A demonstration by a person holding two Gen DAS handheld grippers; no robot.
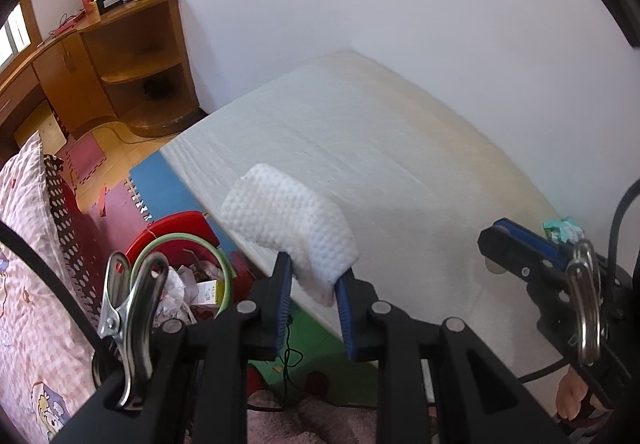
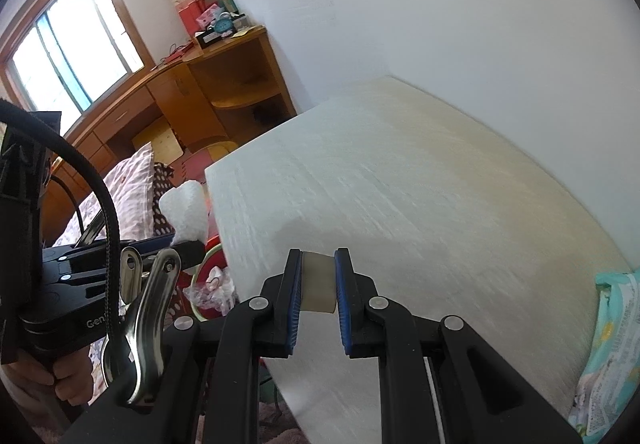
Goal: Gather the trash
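White-walled bedroom; pale surface [image 1: 400, 148] in the corner, wooden desk [image 2: 168, 100] with shelves beyond, window [image 2: 68, 56] above it, foam play mats [image 1: 160, 184] on the floor. Left tongs [image 1: 314, 286] pinching a white dimpled wipe [image 1: 288, 220] by its lower end, most of the sheet standing up above the blue pads [image 1: 284, 296], held over the surface's edge. Below and to the left of it, on the floor, a red bin [image 1: 180, 232] with a green rim, crumpled paper and wrappers inside. Pink checked bedding [image 1: 28, 244] at far left. Right tongs [image 2: 318, 284] clamped on a small pale beige block [image 2: 318, 278], sides touching both pads, held above the surface; exact nature of the block unclear. Teal patterned packet [image 2: 612, 328] lying at the right edge of the surface. Steel spring clip [image 2: 144, 308] on each tool body. Fingers [image 2: 68, 380] of a hand wrapped round the left tool's handle, seen from the right wrist view.
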